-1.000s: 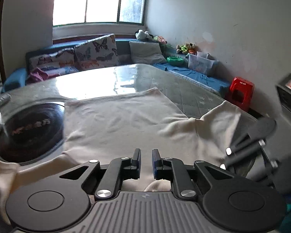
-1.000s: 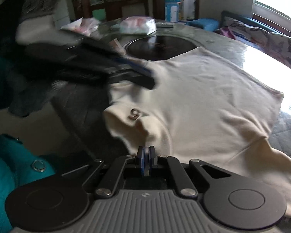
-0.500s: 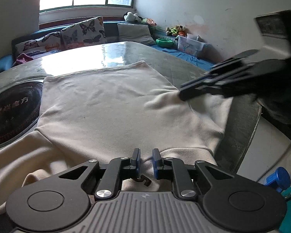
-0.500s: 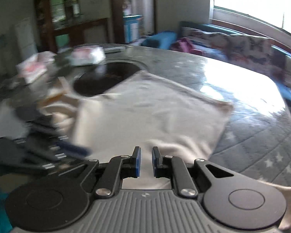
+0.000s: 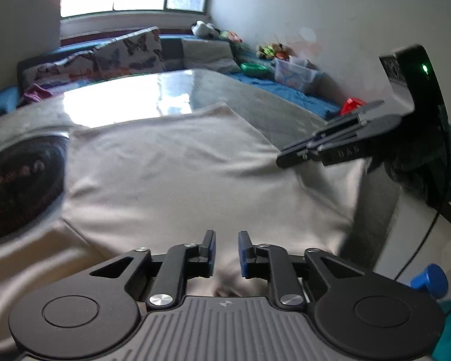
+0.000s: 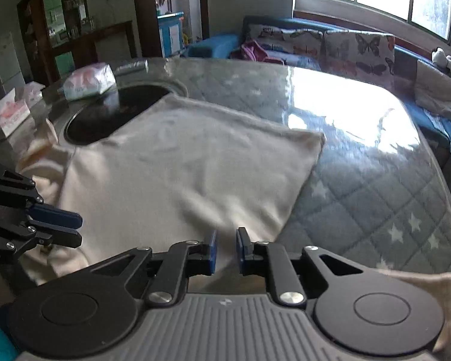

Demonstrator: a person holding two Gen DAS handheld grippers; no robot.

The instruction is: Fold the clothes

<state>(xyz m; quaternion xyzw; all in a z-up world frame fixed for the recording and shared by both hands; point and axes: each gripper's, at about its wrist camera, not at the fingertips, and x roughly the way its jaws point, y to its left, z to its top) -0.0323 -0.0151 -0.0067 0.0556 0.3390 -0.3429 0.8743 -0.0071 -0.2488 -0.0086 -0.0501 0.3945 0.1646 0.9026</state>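
Observation:
A cream long-sleeved top (image 5: pixel 171 174) lies spread flat on the round table, also in the right wrist view (image 6: pixel 180 162). My left gripper (image 5: pixel 224 251) is open just above the garment's near edge by the collar, holding nothing. It shows in the right wrist view (image 6: pixel 66 225) at the left. My right gripper (image 6: pixel 225 249) is open over the garment's right side near the sleeve. It shows in the left wrist view (image 5: pixel 297 153) at the right, its fingers low over the cloth.
A black round hotplate (image 6: pixel 114 108) is set in the table (image 6: pixel 360 180), partly under the garment. Tissue packs (image 6: pixel 87 82) sit beyond it. A sofa with butterfly cushions (image 5: pixel 126 54) runs behind. A blue object (image 5: pixel 430 279) lies below the table edge.
The right gripper let go of the collar, opened and swung over to the garment's right side. The left gripper moved onto the garment's near edge and stayed open.

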